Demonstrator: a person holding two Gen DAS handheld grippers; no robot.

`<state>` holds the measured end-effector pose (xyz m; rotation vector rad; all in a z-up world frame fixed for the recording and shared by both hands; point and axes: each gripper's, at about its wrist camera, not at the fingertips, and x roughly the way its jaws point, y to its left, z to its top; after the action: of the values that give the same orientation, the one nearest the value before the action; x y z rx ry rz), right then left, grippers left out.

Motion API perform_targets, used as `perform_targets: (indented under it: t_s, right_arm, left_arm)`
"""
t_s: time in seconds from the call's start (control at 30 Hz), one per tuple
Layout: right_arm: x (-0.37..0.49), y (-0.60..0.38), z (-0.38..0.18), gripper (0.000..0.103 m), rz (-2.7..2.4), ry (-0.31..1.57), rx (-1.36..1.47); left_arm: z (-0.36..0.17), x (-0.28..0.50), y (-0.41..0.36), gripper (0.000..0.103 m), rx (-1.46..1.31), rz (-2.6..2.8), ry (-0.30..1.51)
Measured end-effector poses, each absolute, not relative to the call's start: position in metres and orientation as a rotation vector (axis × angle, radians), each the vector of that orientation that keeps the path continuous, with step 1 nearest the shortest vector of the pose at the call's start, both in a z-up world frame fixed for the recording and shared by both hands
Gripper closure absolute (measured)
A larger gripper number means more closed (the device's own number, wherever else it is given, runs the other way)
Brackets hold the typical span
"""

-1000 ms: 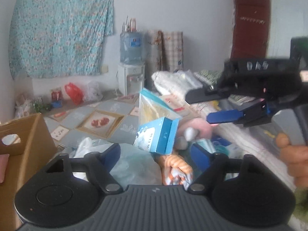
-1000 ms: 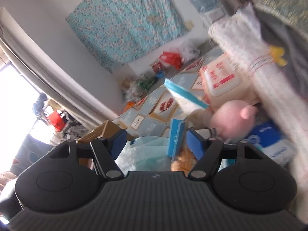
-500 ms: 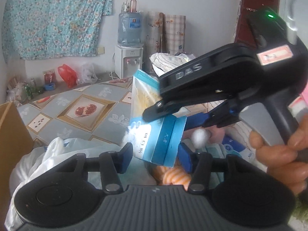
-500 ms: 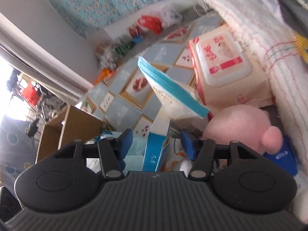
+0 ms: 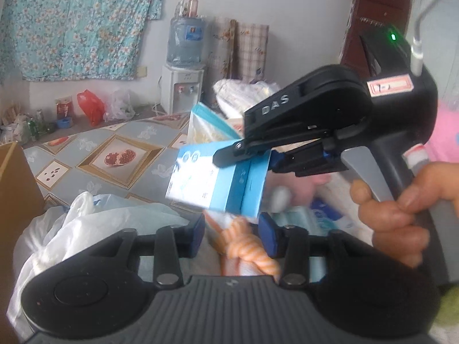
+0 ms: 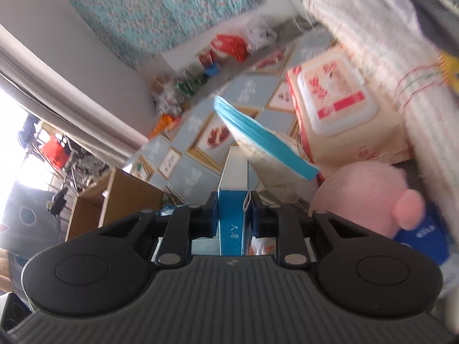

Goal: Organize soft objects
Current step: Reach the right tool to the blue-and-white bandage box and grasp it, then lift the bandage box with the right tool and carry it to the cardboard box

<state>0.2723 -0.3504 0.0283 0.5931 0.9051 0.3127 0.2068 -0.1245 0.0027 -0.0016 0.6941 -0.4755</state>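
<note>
A blue and white box (image 6: 232, 223) is gripped between the pads of my right gripper (image 6: 233, 215), whose jaws are closing. From the left wrist the same box (image 5: 200, 183) hangs tilted in the right gripper (image 5: 246, 160), which a hand (image 5: 401, 209) holds. Below it my left gripper (image 5: 233, 236) is closing around an orange and white striped soft toy (image 5: 249, 249); its pads (image 5: 198, 233) stand apart from the toy. A pink plush (image 6: 364, 197) lies to the right of the box.
A blue-edged bag (image 6: 264, 140) leans behind the box, beside a red and white wipes pack (image 6: 335, 97) and a rolled white blanket (image 6: 381, 37). A white plastic bag (image 5: 86, 218) and a cardboard box (image 6: 114, 197) sit on the left. Patterned floor (image 5: 120, 157) lies beyond.
The right gripper came in from the right and closed on the blue box, which now sits higher and tilted. The left jaws narrowed and moved in over the striped toy.
</note>
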Motion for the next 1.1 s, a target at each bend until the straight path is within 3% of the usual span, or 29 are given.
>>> perform_targets:
  t_s: [0.3,0.67,0.77,0.87,0.93,1.1]
  right_arm:
    - [0.170,-0.401,0.054,0.084,0.358,0.743,0.756]
    - [0.071,-0.417,-0.044,0.083,0.293,0.778,1.002]
    - [0.066,-0.412,-0.049,0.079,0.297,0.785,0.983]
    - [0.061,-0.408,-0.038,0.067,0.252,0.779,0.865]
    - [0.060,-0.410,-0.029,0.050,0.228,0.753,0.791]
    - [0.066,-0.416,-0.018,0.049,0.211,0.714,0.727]
  left_arm:
    - [0.032,0.131,-0.095,0.052,-0.029,-0.590,0.638]
    - [-0.031,0.095,-0.109,0.056,-0.092,-0.728,0.838]
    - [-0.043,0.103,-0.110,0.058,-0.128,-0.713,0.870]
    - [-0.046,0.111,-0.109,0.058,-0.133,-0.698,0.868]
    - [-0.045,0.113,-0.110,0.058,-0.134,-0.697,0.861]
    - [-0.045,0.123,-0.119,0.058,-0.149,-0.700,0.852]
